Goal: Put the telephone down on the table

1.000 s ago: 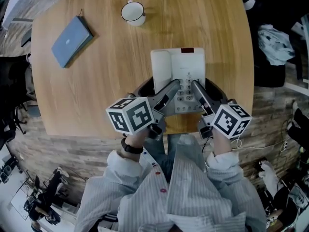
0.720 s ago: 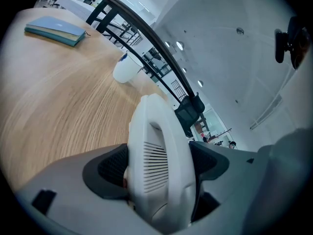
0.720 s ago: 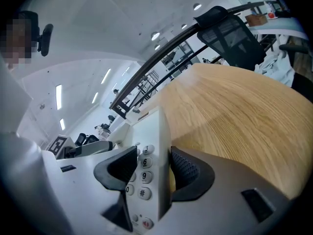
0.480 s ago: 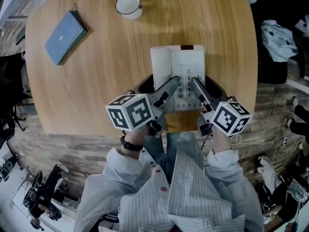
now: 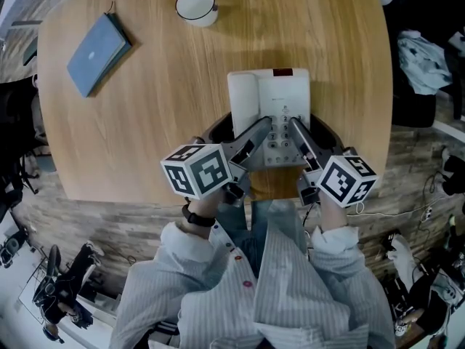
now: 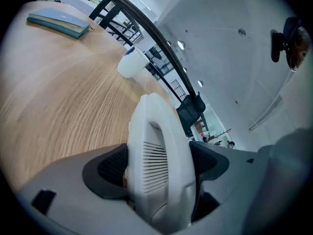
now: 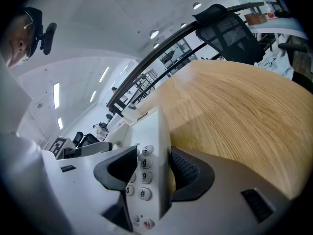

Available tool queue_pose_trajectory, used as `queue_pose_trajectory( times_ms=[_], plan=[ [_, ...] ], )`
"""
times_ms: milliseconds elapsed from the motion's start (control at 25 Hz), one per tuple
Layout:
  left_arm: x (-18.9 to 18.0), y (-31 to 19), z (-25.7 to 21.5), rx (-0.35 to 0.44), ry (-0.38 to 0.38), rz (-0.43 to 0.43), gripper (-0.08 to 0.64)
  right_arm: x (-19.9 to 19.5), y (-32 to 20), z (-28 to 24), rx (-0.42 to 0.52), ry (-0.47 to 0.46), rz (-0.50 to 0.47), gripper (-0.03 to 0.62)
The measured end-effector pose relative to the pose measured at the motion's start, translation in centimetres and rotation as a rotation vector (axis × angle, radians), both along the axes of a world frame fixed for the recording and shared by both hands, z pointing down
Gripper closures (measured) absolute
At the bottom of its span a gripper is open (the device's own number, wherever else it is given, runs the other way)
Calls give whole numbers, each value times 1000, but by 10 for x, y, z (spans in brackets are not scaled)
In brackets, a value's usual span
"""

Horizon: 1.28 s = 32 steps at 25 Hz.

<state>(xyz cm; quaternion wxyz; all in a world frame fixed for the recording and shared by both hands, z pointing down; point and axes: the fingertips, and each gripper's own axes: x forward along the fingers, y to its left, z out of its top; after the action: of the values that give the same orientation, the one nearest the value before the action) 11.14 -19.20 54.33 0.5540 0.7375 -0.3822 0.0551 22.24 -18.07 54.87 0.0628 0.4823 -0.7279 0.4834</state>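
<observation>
At the far left of the table (image 5: 152, 115) we see a blue notebook (image 5: 98, 43), and to its right a white mug (image 5: 196, 7), both well apart from our hands. Our left tool (image 6: 159, 165) clamps the handset side of the white telephone (image 5: 270, 111), which is at the table's near edge; we cannot tell whether it rests there. Our right tool (image 7: 152, 173) grips its keypad side.
</observation>
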Motion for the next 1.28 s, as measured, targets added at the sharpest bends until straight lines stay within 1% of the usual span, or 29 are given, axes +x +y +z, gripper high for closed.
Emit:
queue_pose_trajectory(
  times_ms=[320, 520, 680, 840, 960, 1120, 1280],
  plan=[
    [1, -3, 5, 6, -1, 4, 155, 1, -2, 3, 8, 0, 11, 362],
    [1, -3, 7, -19, -23, -11, 155, 1, -2, 2, 8, 6, 14, 362],
    [1, -4, 8, -10, -32, -19, 155, 1, -3, 4, 8, 3, 22, 362],
    [2, -4, 11, -8, -58, -3, 155, 1, -3, 6, 0, 3, 24, 362],
    [2, -5, 12, -14, -54, 4, 155, 1, -3, 6, -5, -4, 31, 362],
    [2, -7, 11, 5, -46, 16, 155, 1, -3, 6, 7, -6, 37, 363],
    [2, -7, 12, 10, -38, 44, 155, 0, -3, 6, 17, 6, 21, 362]
  ],
)
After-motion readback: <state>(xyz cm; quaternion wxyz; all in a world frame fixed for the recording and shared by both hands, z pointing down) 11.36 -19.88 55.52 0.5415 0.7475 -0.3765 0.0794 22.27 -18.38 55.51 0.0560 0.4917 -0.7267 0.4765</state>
